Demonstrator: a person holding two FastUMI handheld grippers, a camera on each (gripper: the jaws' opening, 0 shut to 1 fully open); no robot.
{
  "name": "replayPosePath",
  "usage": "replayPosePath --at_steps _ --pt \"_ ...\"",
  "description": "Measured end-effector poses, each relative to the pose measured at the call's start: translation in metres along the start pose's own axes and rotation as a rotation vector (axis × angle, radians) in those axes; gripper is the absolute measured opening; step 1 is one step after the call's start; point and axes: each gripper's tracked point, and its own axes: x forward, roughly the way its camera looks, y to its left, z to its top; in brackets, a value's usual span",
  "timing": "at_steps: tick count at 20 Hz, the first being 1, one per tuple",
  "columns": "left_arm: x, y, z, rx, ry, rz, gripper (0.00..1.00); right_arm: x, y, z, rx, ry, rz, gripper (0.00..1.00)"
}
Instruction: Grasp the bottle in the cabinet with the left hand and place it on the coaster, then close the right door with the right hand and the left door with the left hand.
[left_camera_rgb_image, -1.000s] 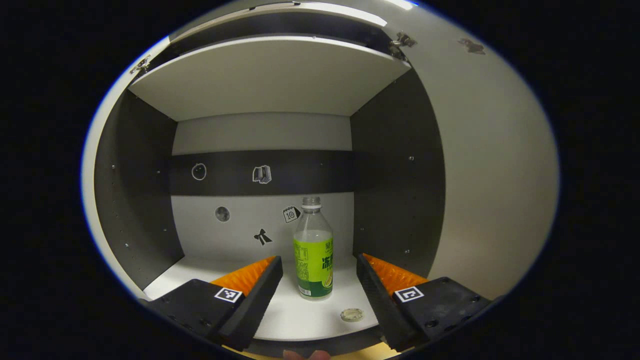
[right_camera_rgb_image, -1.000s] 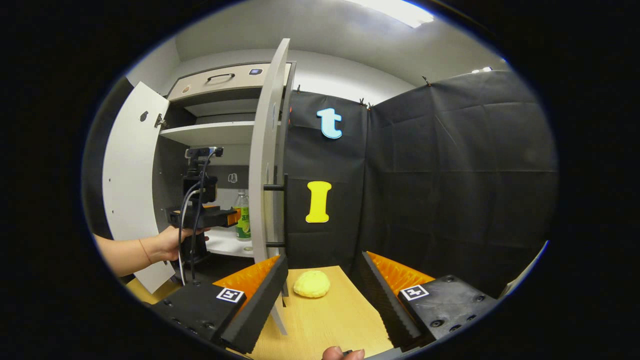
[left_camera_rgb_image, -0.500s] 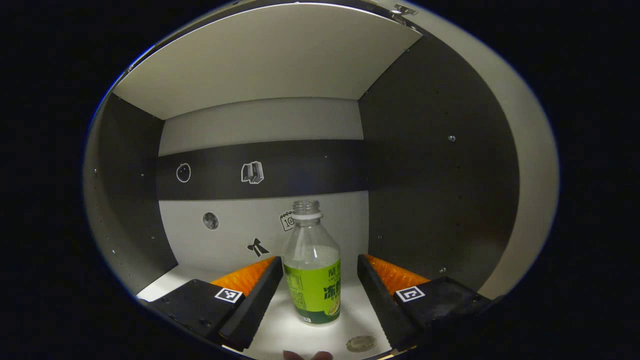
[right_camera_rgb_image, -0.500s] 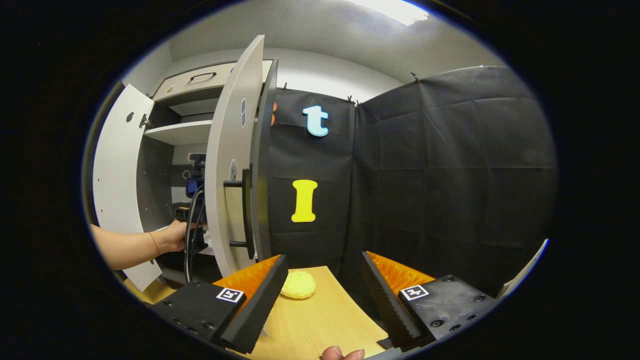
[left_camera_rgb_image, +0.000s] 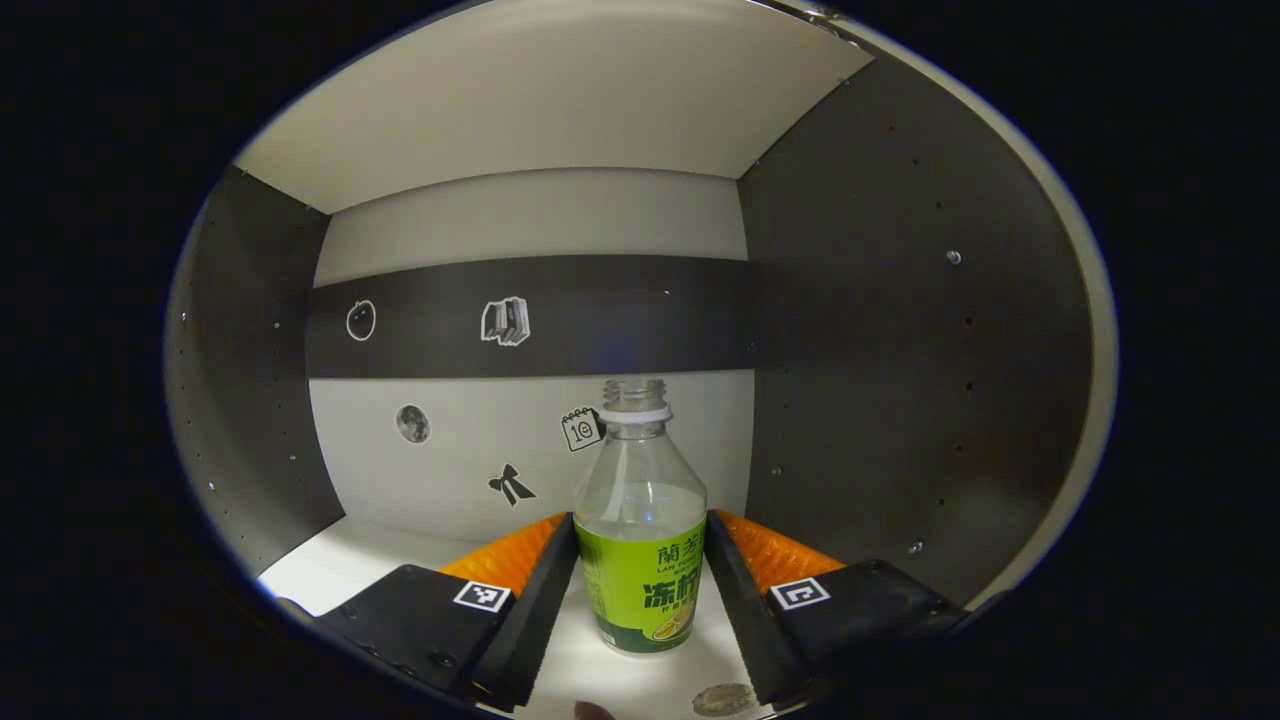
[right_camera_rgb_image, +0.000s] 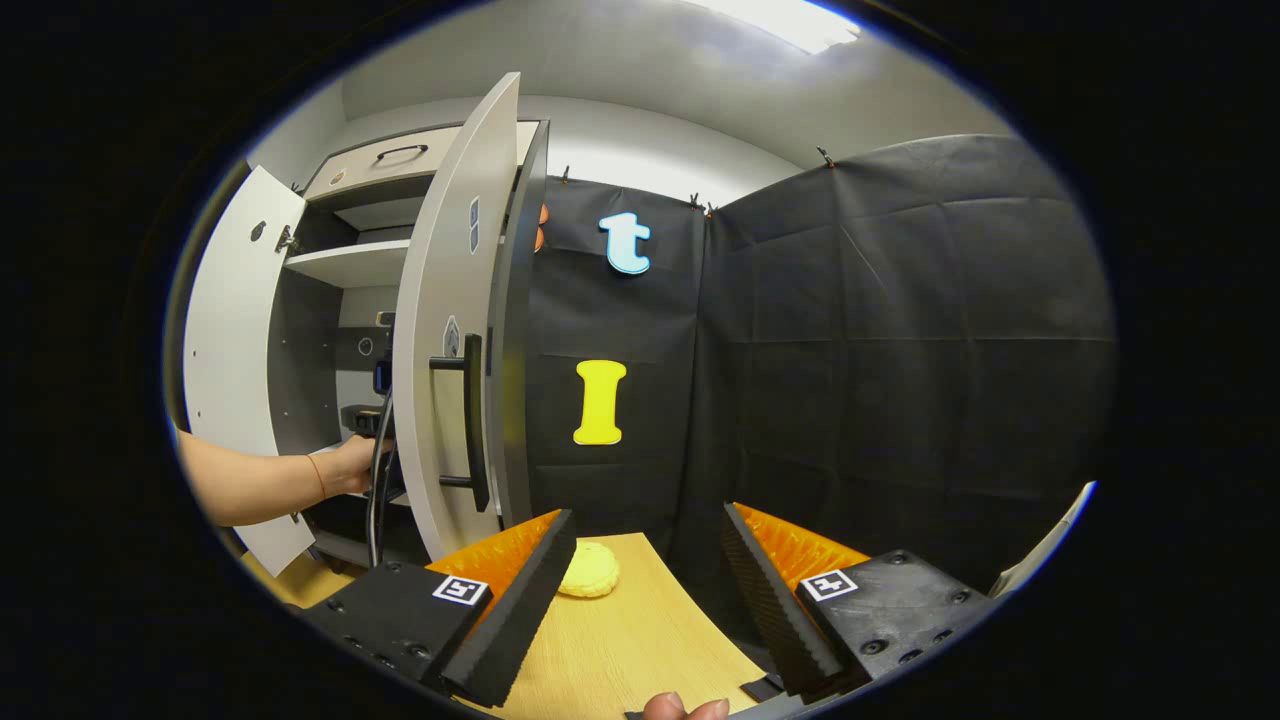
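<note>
A clear, uncapped bottle (left_camera_rgb_image: 640, 540) with a green label stands upright on the cabinet's white shelf floor (left_camera_rgb_image: 330, 570). My left gripper (left_camera_rgb_image: 640, 600) reaches into the cabinet, its two fingers pressed against the bottle's label on either side. In the right gripper view, my right gripper (right_camera_rgb_image: 645, 585) hangs open over the wooden table (right_camera_rgb_image: 620, 650), with nothing between its fingers. A round yellow coaster (right_camera_rgb_image: 588, 572) lies just ahead of it. The right door (right_camera_rgb_image: 450, 330) stands open with its black handle (right_camera_rgb_image: 470, 420) facing me; the left door (right_camera_rgb_image: 225, 370) is swung wide.
A loose bottle cap (left_camera_rgb_image: 725, 698) lies on the shelf floor near the right finger. Dark side walls (left_camera_rgb_image: 860, 380) and a shelf above close in the compartment. A person's forearm (right_camera_rgb_image: 260, 485) reaches into the cabinet behind the right door. Black cloth walls the booth.
My left gripper went deeper into the cabinet and its fingers closed in onto the bottle. The right gripper's view drifted, so the right door now shows more of its handle side.
</note>
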Motion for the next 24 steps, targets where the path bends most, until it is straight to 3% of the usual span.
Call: replayPosePath --at_steps 5,12,17,24 --pt "-0.038 0.017 0.017 0.027 -0.034 -0.015 0.79 -0.006 0.009 0.002 0.009 -0.004 0.016 0.97" --pt "-0.140 0.039 0.037 0.024 -0.096 -0.066 0.79 -0.011 0.031 0.006 0.040 -0.008 0.061 0.97" --pt "-0.209 0.056 0.024 -0.001 -0.087 -0.073 0.79 -0.009 0.042 0.012 0.041 -0.027 0.085 0.97" --pt "-0.286 0.073 -0.033 -0.014 -0.077 -0.058 0.79 -0.007 0.063 0.022 0.019 -0.055 0.121 0.97"
